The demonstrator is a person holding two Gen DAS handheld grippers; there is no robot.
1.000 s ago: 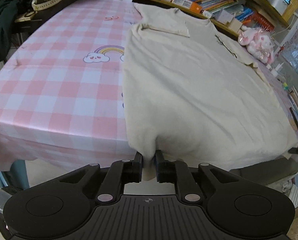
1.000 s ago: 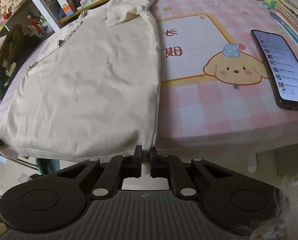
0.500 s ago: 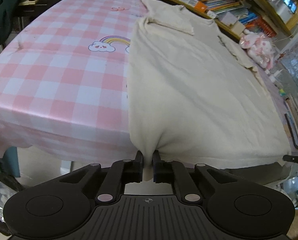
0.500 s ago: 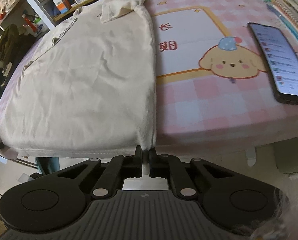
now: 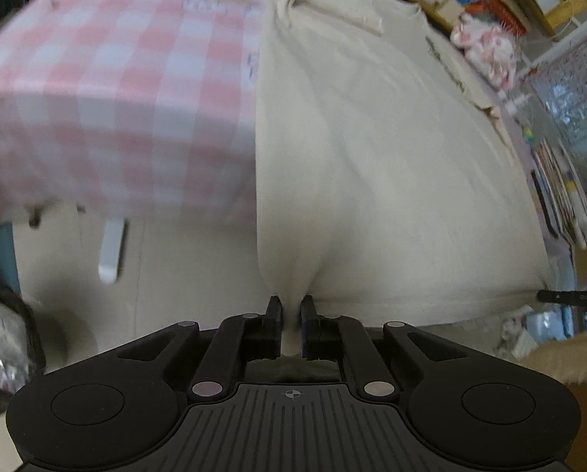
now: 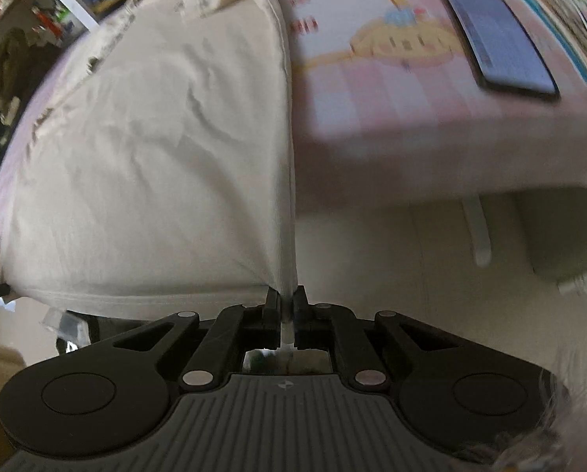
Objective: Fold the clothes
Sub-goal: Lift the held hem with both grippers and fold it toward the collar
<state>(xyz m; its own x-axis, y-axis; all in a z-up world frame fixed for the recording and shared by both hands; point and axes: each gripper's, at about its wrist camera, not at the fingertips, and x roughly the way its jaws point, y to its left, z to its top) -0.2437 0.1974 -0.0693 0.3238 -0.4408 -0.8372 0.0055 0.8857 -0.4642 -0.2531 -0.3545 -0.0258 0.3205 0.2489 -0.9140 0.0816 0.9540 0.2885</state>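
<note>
Both grippers pinch the near hem of a cream shirt spread on a pink checked table.

The left gripper [image 5: 291, 310] has just been closing and its jaws are pressed onto a bunched fold at the shirt's [image 5: 372, 149] left hem corner, cloth squeezed between the pads. The right gripper [image 6: 286, 302] is clamped on the right hem corner, where the side seam runs down into the jaws. The shirt [image 6: 155, 149] lies lengthwise on the tablecloth [image 5: 116, 90], collar at the far end, hem pulled past the near table edge. A phone [image 6: 497, 43] lies on the cloth well to the shirt's right.
</note>
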